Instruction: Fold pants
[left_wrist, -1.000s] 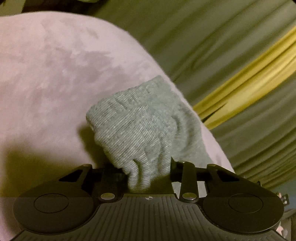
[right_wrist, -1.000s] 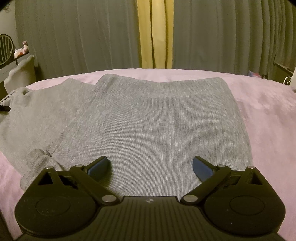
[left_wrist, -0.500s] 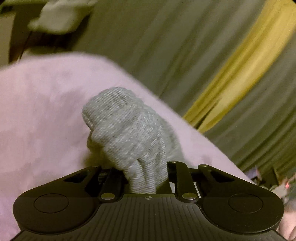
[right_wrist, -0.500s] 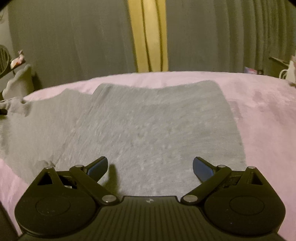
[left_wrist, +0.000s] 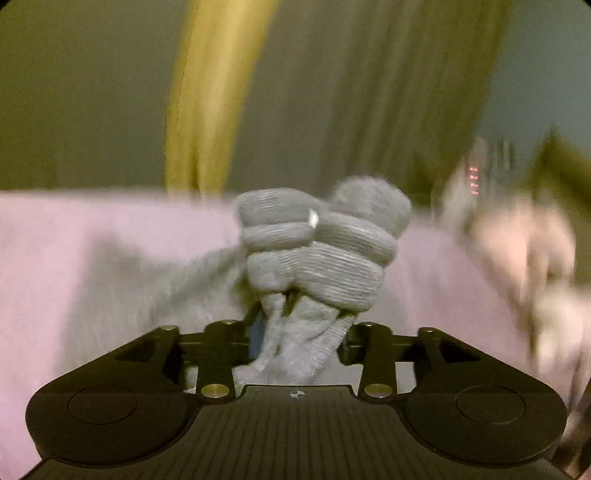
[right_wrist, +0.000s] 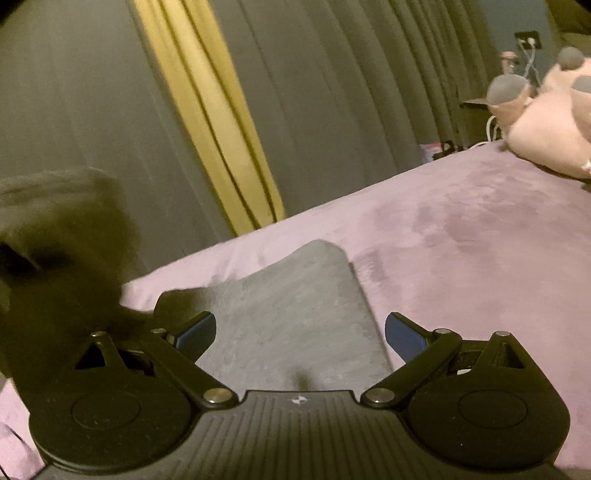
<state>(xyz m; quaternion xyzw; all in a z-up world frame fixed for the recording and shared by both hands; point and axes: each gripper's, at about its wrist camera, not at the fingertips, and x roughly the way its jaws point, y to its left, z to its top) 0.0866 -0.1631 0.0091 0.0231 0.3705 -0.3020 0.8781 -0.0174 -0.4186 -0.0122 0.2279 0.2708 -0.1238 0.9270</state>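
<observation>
Pants (left_wrist: 314, 254) are held bunched in the left gripper (left_wrist: 301, 332); the right gripper (right_wrist: 299, 332) is spread wide, empty. Cuff should be carried flat across and laid edge to edge.

Each camera looks forward from behind its own fingers, low over the bed (right_wrist: 461, 236). Both face the curtain (right_wrist: 207, 122) and share the pants (left_wrist: 314, 258).

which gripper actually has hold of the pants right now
The left gripper: its fingers are shut on a bunched, ribbed end of the grey pants. The right gripper is open and empty, above the flat part of the pants.
</observation>
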